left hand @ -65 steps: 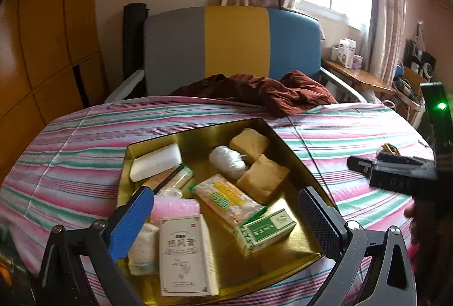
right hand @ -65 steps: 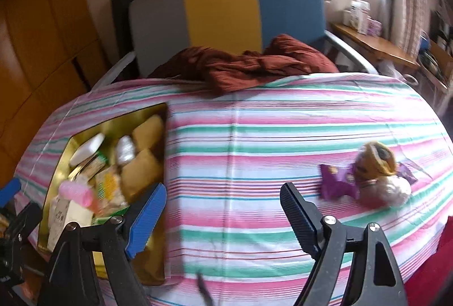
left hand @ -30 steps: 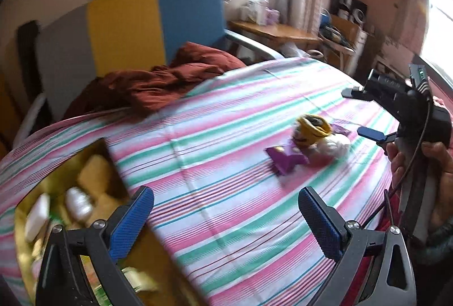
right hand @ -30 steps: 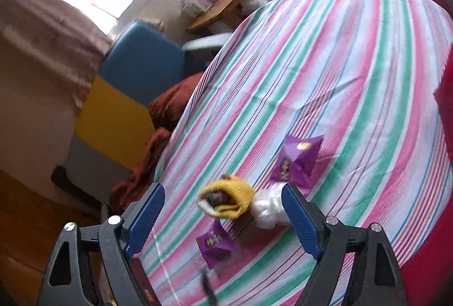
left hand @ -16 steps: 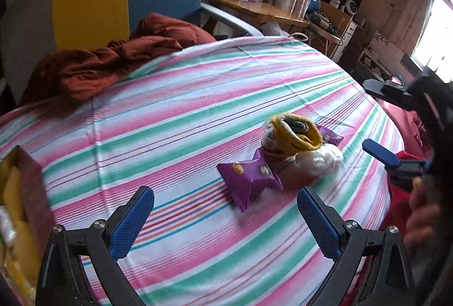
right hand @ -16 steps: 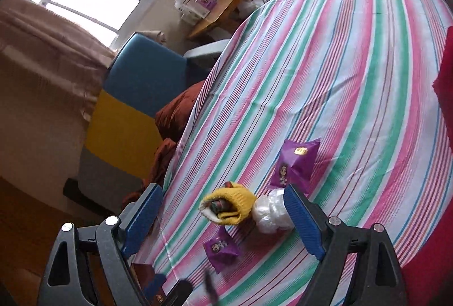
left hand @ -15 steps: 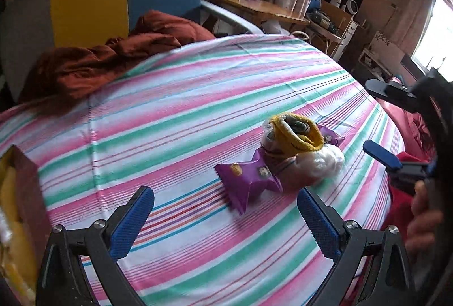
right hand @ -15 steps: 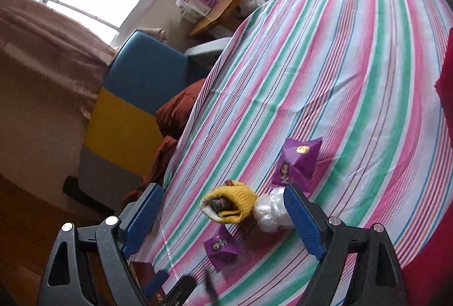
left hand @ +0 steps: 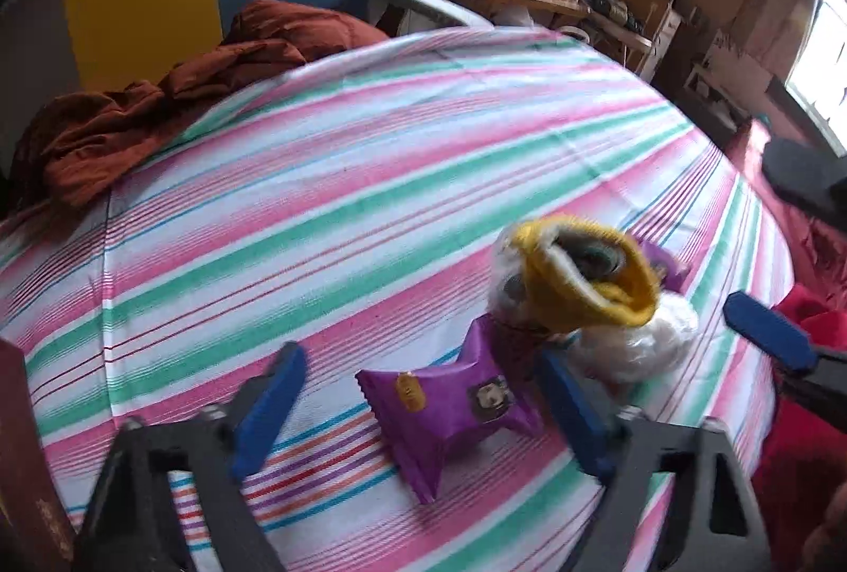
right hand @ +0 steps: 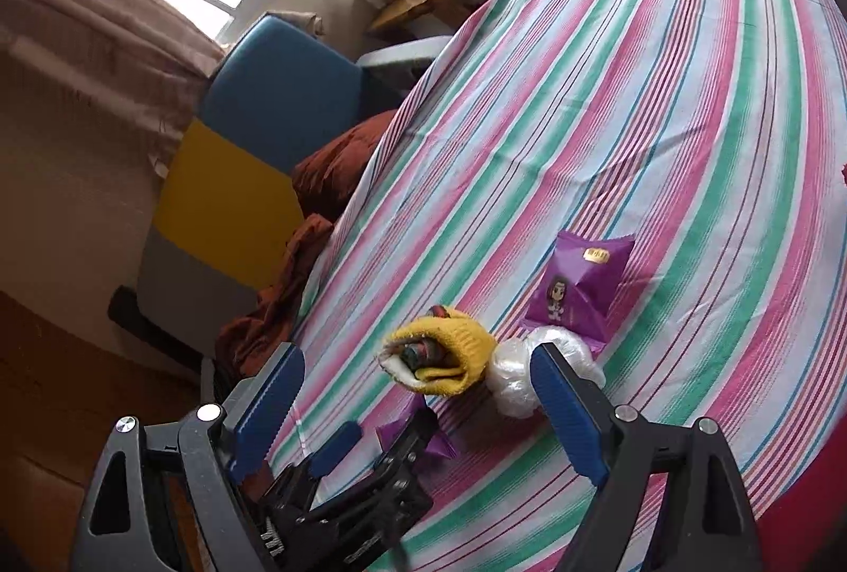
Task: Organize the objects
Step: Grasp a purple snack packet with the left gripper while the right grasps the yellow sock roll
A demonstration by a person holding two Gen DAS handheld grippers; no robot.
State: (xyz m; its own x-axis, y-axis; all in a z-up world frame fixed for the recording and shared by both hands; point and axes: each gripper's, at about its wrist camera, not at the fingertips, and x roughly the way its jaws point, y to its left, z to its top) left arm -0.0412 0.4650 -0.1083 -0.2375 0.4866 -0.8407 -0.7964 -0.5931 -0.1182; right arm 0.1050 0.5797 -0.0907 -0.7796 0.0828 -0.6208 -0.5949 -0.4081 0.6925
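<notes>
Now the purple snack packet [left hand: 455, 405] lies between the open left gripper's [left hand: 418, 405] fingers.

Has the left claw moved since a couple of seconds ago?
Yes. The left claw has swung right, away from the gold tray, and now straddles the purple packet beside the yellow sock.

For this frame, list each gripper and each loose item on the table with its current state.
Left gripper: open, empty, fingers either side of the near purple packet.
Right gripper: open, empty, by the pile.
Near purple packet: sealed, flat on the cloth.
Far purple packet: sealed, lying flat.
Yellow sock: rolled, resting against the plastic bundle.
Plastic bundle: crumpled, on the cloth.
Brown garment: crumpled at the table edge.
</notes>
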